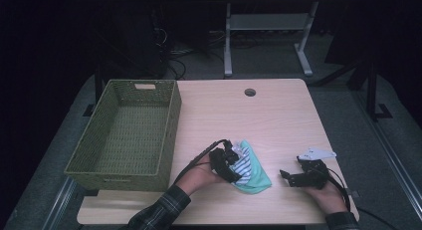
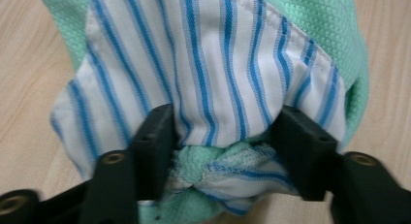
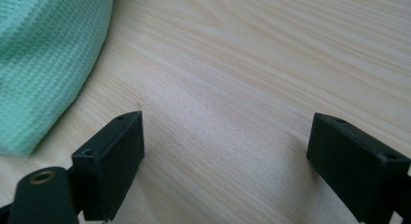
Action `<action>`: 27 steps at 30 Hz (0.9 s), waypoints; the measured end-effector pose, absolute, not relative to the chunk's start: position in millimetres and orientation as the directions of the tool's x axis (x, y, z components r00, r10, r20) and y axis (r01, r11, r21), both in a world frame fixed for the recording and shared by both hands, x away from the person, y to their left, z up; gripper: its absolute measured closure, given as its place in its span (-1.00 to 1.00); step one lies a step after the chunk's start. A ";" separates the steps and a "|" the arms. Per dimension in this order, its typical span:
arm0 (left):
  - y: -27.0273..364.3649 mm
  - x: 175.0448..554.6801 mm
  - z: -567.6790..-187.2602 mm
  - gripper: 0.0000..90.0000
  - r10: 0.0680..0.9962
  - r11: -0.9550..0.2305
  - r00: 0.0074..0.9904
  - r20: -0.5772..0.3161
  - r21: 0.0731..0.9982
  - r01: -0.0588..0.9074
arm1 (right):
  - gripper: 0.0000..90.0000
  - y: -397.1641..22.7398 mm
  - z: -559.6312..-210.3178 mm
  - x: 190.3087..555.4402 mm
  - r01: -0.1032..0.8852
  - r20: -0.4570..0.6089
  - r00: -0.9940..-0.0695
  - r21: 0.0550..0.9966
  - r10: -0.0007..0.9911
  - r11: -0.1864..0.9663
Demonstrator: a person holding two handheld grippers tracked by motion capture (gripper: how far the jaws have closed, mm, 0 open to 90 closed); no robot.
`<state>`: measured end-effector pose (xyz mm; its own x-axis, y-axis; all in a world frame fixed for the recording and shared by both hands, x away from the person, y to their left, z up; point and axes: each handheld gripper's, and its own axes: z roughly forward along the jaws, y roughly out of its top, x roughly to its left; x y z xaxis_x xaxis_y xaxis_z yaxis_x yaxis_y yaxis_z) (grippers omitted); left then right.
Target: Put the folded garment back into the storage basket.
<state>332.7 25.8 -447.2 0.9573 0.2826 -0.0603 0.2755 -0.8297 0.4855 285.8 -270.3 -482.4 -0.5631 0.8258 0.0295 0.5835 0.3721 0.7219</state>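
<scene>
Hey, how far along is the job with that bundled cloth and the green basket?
Done: the cloth, striped white and blue with green, lies bundled on the table. In hand: the left gripper clamps it. The right gripper stands open over bare wood. Left: the basket holds nothing, so likely lifting the cloth into it.

free: table (image 1: pixel 259 115) centre and upper right | blocked: basket (image 1: pixel 127 133) left, cloth (image 1: pixel 251 170) lower centre

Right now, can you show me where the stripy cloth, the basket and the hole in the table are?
stripy cloth (image 2: pixel 218 69), left gripper view, on its white and blue striped middle.
basket (image 1: pixel 171 125), high view, on its right woven wall.
hole (image 1: pixel 250 92), high view, on the round opening near the table's far edge.
</scene>
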 end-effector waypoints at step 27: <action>30.6 335.9 -433.6 0.53 0.273 -0.801 0.947 -0.170 0.505 0.322 | -0.76 -270.5 -482.4 286.5 0.588 0.029 -0.557 0.719 0.830 0.370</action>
